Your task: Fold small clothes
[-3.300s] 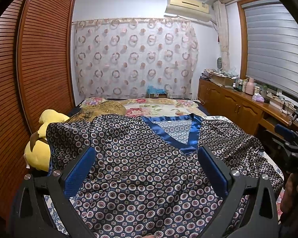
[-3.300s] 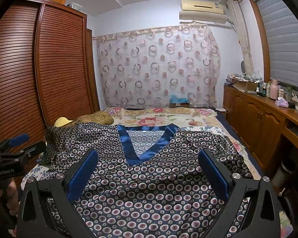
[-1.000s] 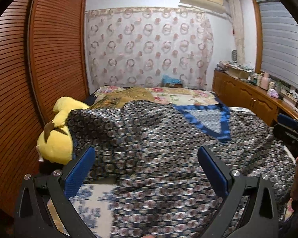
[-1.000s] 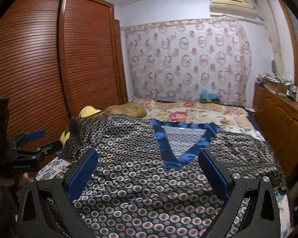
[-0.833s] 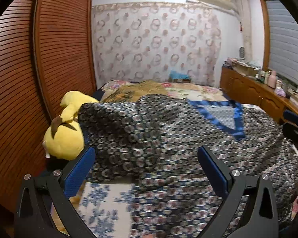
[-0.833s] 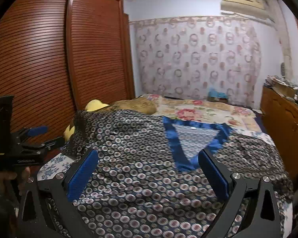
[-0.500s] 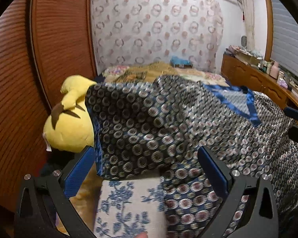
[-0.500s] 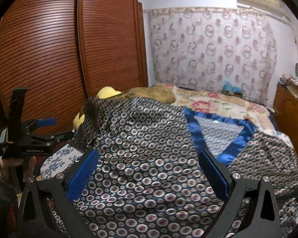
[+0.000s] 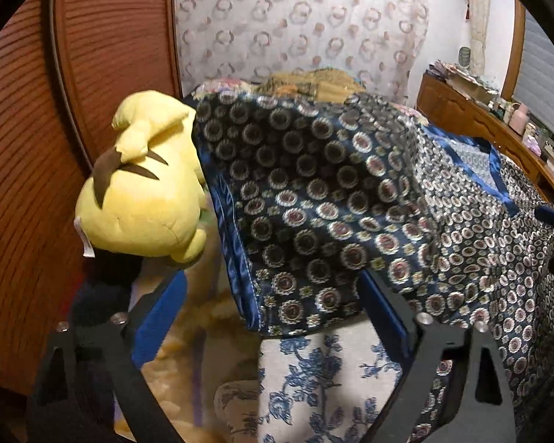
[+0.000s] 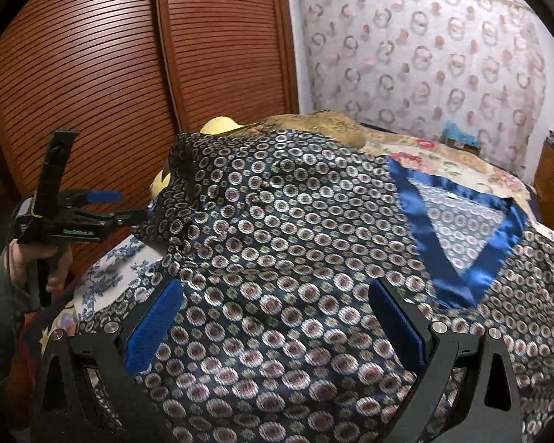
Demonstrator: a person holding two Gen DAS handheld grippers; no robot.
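A dark blue satin top (image 10: 295,229) with a ring pattern and a bright blue V-neck trim (image 10: 458,280) lies spread on the bed. Its left sleeve (image 9: 306,229) juts toward the left wrist camera, and the sleeve's hem hangs between the jaws of my left gripper (image 9: 273,313). Those jaws are closing, but the blue pads (image 9: 158,317) stand clear of the cloth. In the right wrist view the left gripper (image 10: 129,206) sits at the sleeve's tip, held by a hand. My right gripper (image 10: 275,326) hovers open over the top's lower front, with nothing pinched.
A yellow plush toy (image 9: 144,184) lies against the sleeve on the left. Brown louvred wardrobe doors (image 10: 92,85) stand close behind it. The blue-flowered bed sheet (image 9: 325,369) shows under the sleeve. A tan cushion (image 10: 325,125) and a wooden sideboard (image 9: 472,118) lie beyond.
The left gripper has moved left and down to the sleeve, and its jaws have narrowed a little. The right wrist view has swung left across the top.
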